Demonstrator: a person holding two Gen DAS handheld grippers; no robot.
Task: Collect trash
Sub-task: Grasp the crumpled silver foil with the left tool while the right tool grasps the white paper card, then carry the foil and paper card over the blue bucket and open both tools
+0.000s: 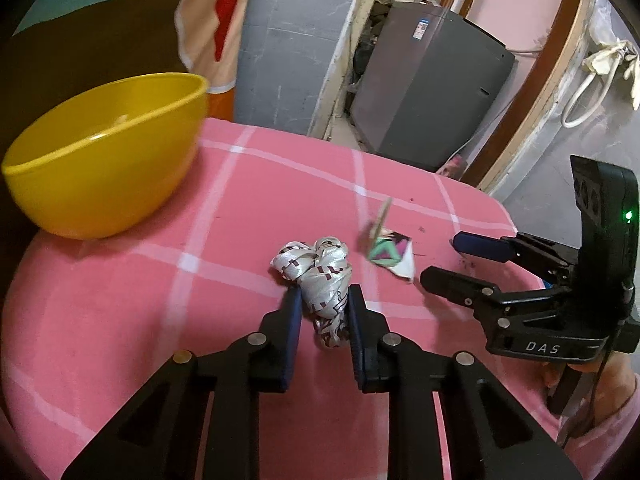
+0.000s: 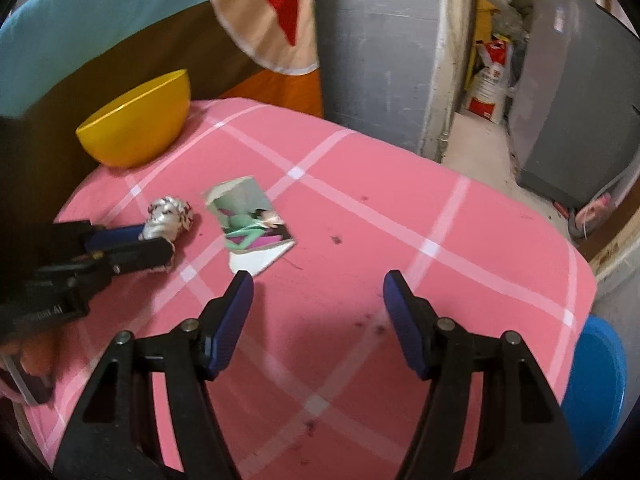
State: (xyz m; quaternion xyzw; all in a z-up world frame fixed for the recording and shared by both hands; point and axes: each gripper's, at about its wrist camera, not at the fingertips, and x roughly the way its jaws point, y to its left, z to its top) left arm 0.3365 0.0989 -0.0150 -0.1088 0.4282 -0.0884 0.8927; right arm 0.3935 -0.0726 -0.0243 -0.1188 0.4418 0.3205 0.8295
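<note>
A crumpled silver wrapper lies on the pink checked tablecloth. My left gripper is shut on its near end; in the right wrist view the left gripper holds the wrapper from the left. A torn printed card lies just right of the wrapper, and it also shows in the right wrist view. My right gripper is open and empty, just short of the card; it also shows in the left wrist view. A yellow bowl stands at the far left, also in the right wrist view.
A blue tub sits below the table's right edge. A grey appliance and a grey wall stand beyond the far edge. Hanging cloths lie behind the bowl.
</note>
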